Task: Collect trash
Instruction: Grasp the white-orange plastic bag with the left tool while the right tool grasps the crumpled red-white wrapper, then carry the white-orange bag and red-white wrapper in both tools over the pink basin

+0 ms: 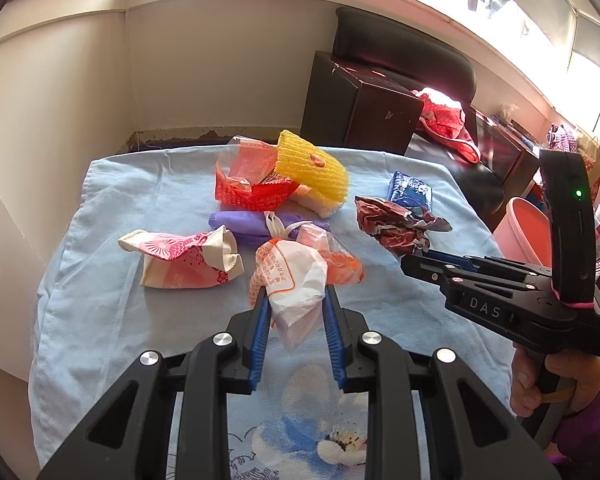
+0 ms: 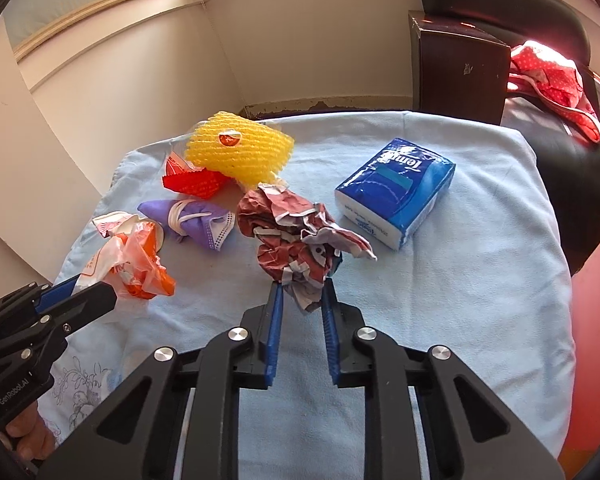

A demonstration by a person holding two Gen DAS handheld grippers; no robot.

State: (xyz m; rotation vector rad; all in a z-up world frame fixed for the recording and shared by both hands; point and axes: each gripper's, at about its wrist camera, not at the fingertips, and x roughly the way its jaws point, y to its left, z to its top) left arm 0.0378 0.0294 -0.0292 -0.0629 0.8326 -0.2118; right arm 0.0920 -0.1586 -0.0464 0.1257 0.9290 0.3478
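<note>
Trash litters a blue-clothed counter (image 1: pixel 120 200) in a beige-walled corner: left gripper (image 1: pixel 296 300) fingers pinch a white-orange plastic bag (image 1: pixel 292 276); right gripper (image 2: pixel 300 292) fingers pinch crumpled maroon paper (image 2: pixel 296 240) mid-counter.

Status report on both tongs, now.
Left tongs shut on white-orange plastic bag. Right tongs shut on crumpled maroon wrapper. Nothing blocking; tissue pack beside.

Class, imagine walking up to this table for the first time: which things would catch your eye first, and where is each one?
The bright yellow foam net at the back of the blue cloth stands out first, with the blue tissue pack to its right. Nearer, the right hand-held gripper pinches a crumpled dark red wrapper, and the left hand-held gripper pinches a white and orange plastic bag.
</note>
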